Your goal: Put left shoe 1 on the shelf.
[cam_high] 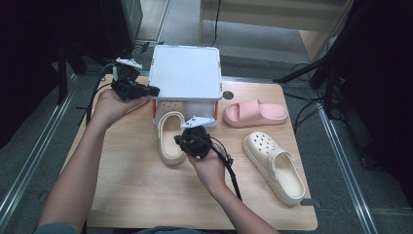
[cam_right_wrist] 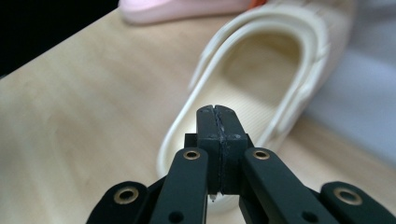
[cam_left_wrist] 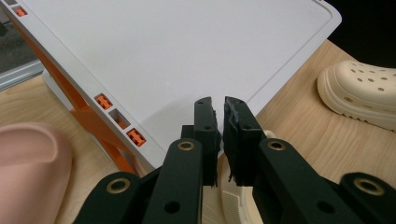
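A white rack [cam_high: 185,70] with orange legs stands at the back middle of the table. A cream clog [cam_high: 168,139] lies with its toe under the rack. My right gripper [cam_high: 180,141] hovers over this clog's heel; in the right gripper view the jaws [cam_right_wrist: 217,109] are shut with nothing between them, just above the clog [cam_right_wrist: 252,79]. My left gripper [cam_high: 154,90] sits at the left edge of the rack's top. In the left gripper view its jaws [cam_left_wrist: 220,105] stand shut but for a thin slit, empty, over the white top [cam_left_wrist: 163,51].
A pink slide [cam_high: 255,113] lies right of the rack, and a second cream clog [cam_high: 277,165] with holes lies at the front right. Cables trail from both grippers. Bare wood lies at the table's front left [cam_high: 126,190].
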Demonstrator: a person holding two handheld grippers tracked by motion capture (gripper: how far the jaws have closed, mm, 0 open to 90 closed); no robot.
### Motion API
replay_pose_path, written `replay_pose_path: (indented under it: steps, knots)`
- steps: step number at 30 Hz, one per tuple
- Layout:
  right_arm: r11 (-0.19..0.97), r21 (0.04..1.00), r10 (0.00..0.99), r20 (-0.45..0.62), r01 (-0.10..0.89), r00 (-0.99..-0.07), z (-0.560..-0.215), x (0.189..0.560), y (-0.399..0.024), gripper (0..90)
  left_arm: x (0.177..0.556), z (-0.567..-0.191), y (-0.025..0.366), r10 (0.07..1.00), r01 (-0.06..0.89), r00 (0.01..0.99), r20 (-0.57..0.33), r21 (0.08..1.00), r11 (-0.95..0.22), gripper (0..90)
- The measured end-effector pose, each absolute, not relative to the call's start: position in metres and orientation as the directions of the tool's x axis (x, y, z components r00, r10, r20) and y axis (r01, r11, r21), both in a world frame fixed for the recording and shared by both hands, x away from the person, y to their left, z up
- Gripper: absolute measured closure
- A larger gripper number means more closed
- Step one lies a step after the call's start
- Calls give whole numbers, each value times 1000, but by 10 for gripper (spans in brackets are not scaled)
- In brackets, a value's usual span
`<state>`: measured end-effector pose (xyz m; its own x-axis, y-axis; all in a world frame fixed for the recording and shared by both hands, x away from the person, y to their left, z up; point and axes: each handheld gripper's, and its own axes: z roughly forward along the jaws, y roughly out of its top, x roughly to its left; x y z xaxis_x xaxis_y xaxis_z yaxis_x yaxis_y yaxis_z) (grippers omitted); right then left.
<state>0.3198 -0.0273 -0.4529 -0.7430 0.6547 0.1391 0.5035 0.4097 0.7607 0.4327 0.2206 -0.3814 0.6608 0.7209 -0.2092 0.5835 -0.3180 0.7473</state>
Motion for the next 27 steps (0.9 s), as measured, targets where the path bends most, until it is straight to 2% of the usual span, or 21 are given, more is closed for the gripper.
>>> replay_pose_path:
  steps: [4,6,11,17,27]
  knots:
    - [383,762,598,226,522,-769,-469,297,-30,900,432,-382,220,722,586,658,-213,747,-314,833]
    - [396,750,588,236,530,-774,-478,288,-28,900,432,-382,221,721,586,660,-211,746,-317,833]
    - [450,732,586,189,511,-788,-497,277,-29,900,432,-381,220,723,586,657,-211,746,-315,835]
    - [479,713,595,165,512,-786,-512,281,-29,900,433,-382,220,721,586,659,-215,747,-313,837]
    - [495,729,608,98,472,-788,-508,292,-17,900,433,-382,221,720,590,658,-222,745,-310,838]
